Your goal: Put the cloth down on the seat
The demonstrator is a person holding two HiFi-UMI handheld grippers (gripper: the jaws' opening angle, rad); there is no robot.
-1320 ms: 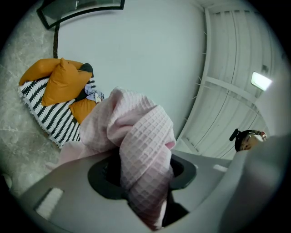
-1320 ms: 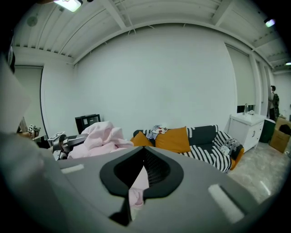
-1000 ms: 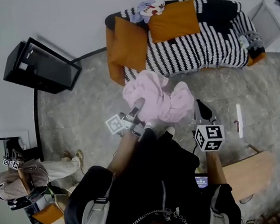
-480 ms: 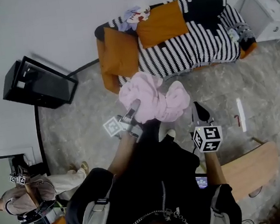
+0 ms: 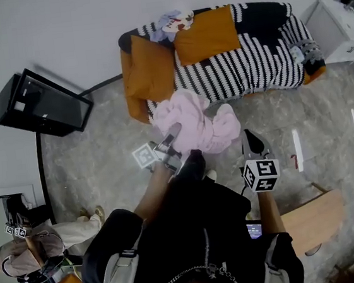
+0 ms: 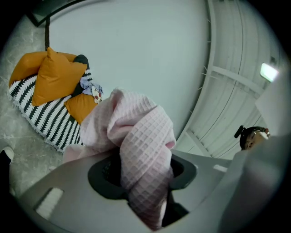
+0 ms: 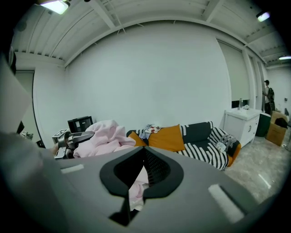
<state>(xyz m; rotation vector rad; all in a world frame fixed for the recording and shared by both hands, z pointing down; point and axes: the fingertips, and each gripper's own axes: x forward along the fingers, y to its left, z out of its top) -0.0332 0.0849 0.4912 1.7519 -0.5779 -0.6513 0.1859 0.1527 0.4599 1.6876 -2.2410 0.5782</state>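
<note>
A pink waffle cloth [image 5: 195, 124] hangs bunched in the air between both grippers, above the marble floor in front of the sofa. My left gripper [image 5: 171, 136] is shut on its left part, and the fabric [image 6: 145, 150] fills the space between the jaws [image 6: 145, 175]. My right gripper [image 5: 248, 138] is at the cloth's right end, jaws shut, with a strip of pink [image 7: 135, 189] caught between them [image 7: 144, 154]. The seat is a black-and-white striped sofa [image 5: 253, 56] with orange cushions [image 5: 206, 34], farther ahead; it also shows as the sofa [image 6: 38, 113] and the sofa [image 7: 204, 145].
A black cabinet [image 5: 39, 102] stands at the left by the wall. A white cabinet [image 5: 335, 24] is right of the sofa. A wooden table [image 5: 316, 217] lies at lower right. A small patterned item [image 5: 173, 21] rests on the sofa back. Another person [image 5: 24, 253] sits at lower left.
Both grippers keep their hold on the cloth at about the same height. The view has shifted a little, and a dark shoe now shows under the cloth.
</note>
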